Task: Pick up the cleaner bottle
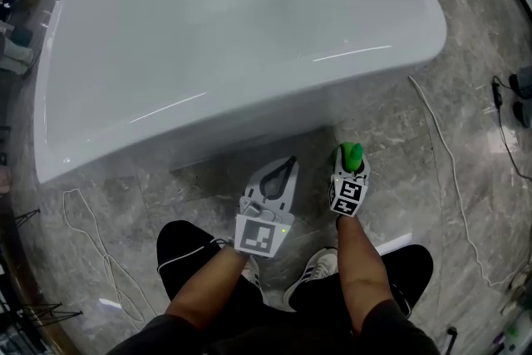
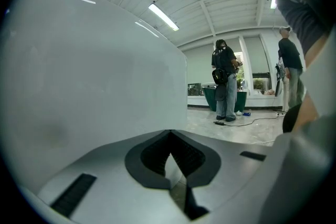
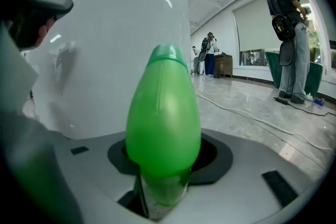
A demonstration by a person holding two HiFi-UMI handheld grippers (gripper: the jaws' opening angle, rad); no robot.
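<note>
The cleaner bottle [image 1: 350, 154] has a bright green cap and stands on the grey marble floor close to the white bathtub's [image 1: 249, 54] outer wall. My right gripper [image 1: 351, 169] is around it from the near side. In the right gripper view the green cap [image 3: 164, 113] fills the middle, and the clear body below it sits tight in the gap of the right gripper [image 3: 164, 170], jaws closed against it. My left gripper [image 1: 284, 169] hovers to the bottle's left, shut with its tips together and nothing in it; it faces the bathtub wall [image 2: 79, 86].
A white cable [image 1: 440, 137] runs along the floor on the right, and another cable [image 1: 91, 229] loops on the left. My shoes [image 1: 312, 270] are just behind the grippers. People stand far off: one [image 2: 224, 81] in the left gripper view, another [image 3: 289, 44] in the right.
</note>
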